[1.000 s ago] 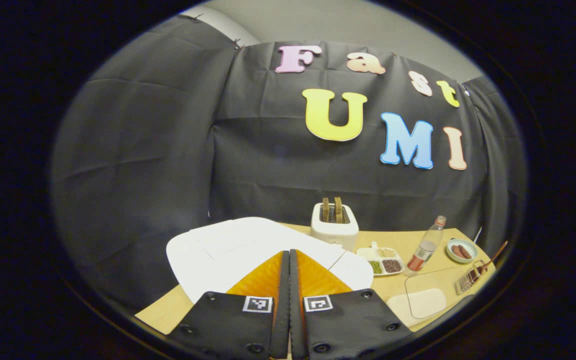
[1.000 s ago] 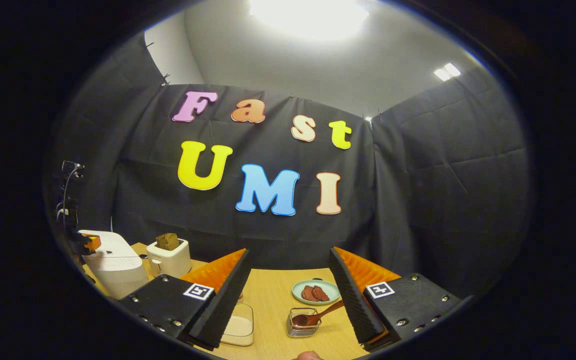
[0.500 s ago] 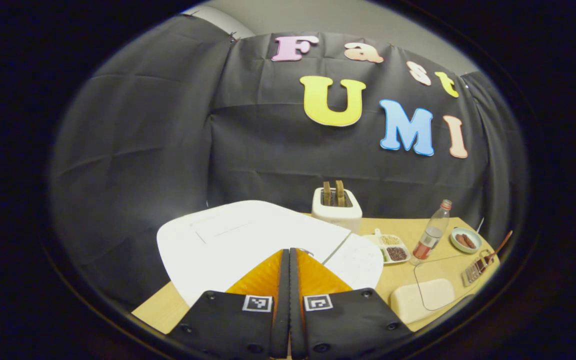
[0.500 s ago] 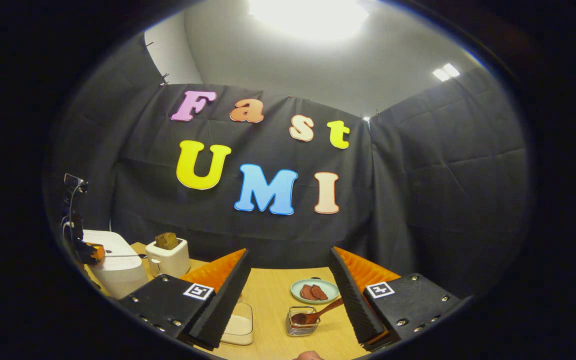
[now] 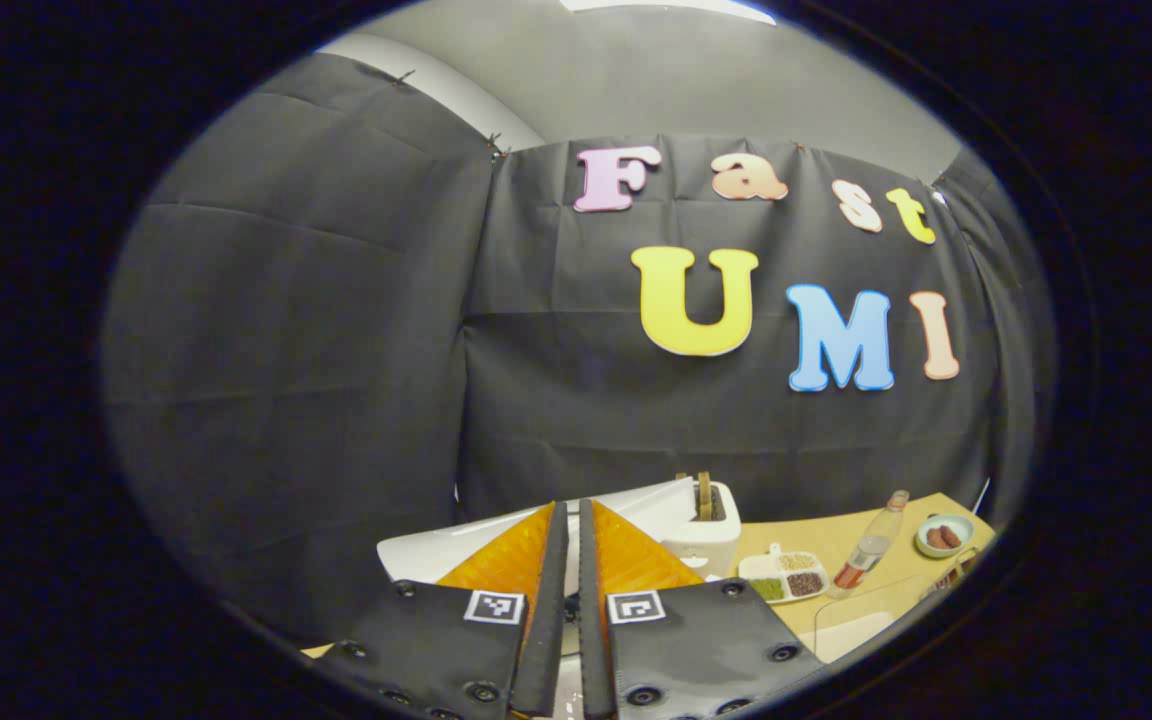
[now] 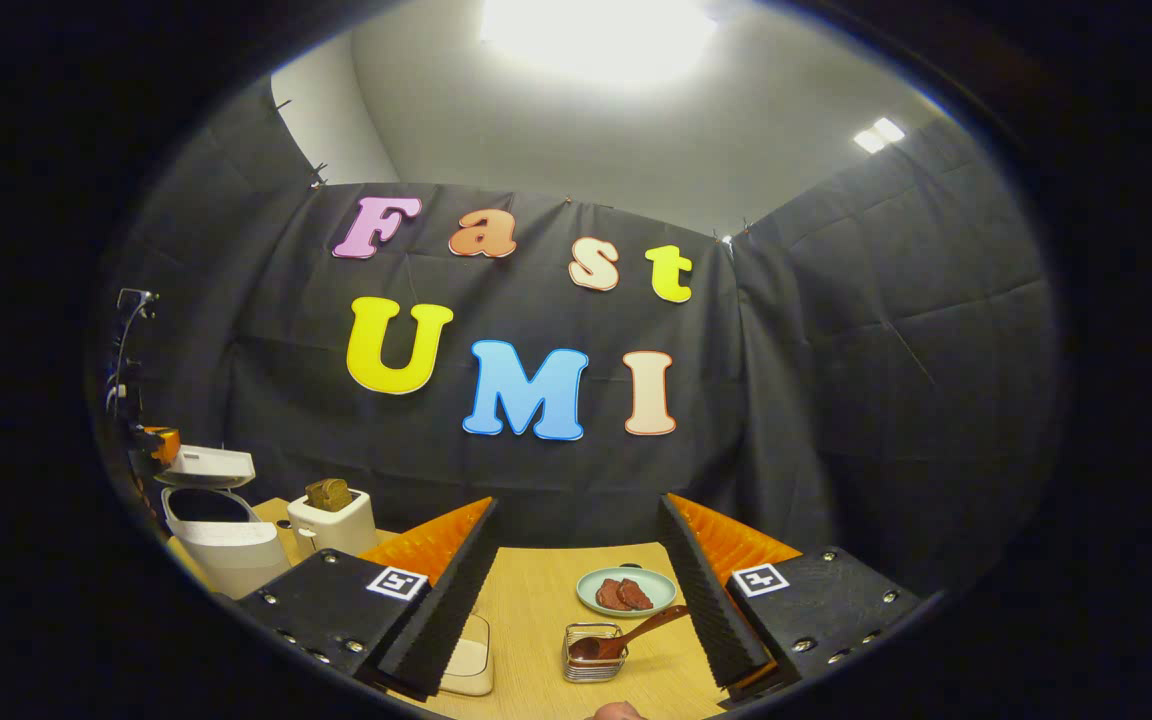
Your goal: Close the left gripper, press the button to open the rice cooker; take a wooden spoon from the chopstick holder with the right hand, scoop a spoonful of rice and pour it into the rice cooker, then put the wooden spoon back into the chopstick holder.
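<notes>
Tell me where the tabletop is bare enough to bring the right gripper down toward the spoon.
The right gripper hangs open over bare table, bordered by the plate behind, the spoon in its holder in front and the clear box to the left. The far left is crowded: open rice cooker, toaster, left gripper.

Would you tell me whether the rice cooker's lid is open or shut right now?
Open: in the right gripper view the lid stands raised above the rice cooker, showing its dark inside.

In the right gripper view, the rice cooker (image 6: 221, 540) stands at the table's (image 6: 536, 610) far left, the toaster (image 6: 334, 520) just right of it. The plate (image 6: 628, 590) lies behind the chopstick holder (image 6: 591, 655), which holds the wooden spoon (image 6: 626, 640).
</notes>
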